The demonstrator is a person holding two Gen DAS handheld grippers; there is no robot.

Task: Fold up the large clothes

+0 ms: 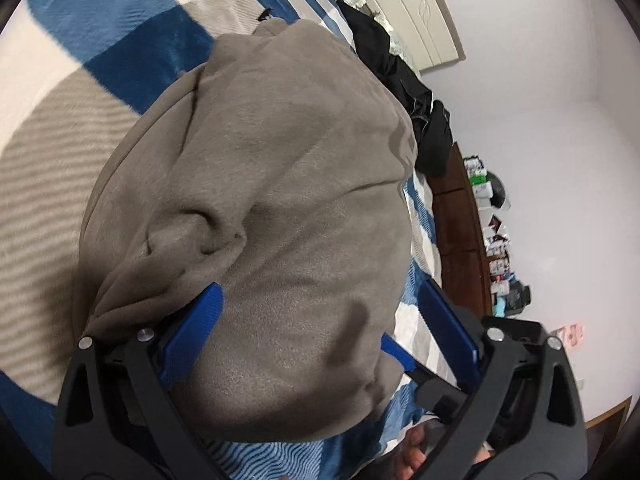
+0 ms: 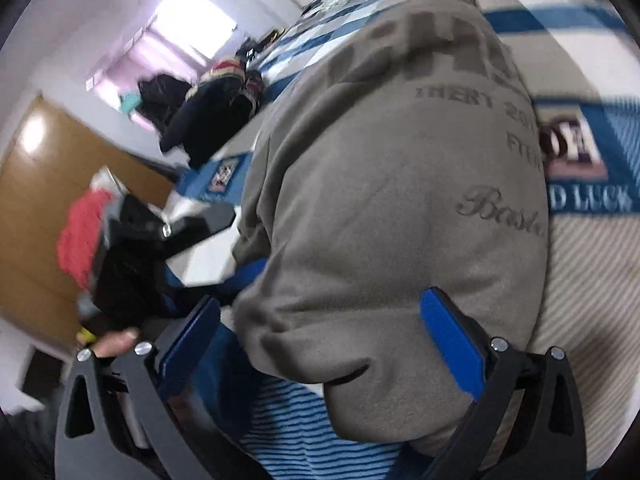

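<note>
Currently the grey sweatshirt lies bunched on the blue-striped bedspread, not yet a flat, squared fold. Left gripper and right gripper both stand spread wide, with sweatshirt cloth lying between the fingers and nothing clamped. Judged progress: partial; flattening and final folds remain. Black clothes lie beyond the sweatshirt.

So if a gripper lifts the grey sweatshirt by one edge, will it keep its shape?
Probably not. The grey sweatshirt looks soft and already creases and bulges, so it would likely sag. Its fleecy surface probably resists slipping on the striped blanket.
</note>
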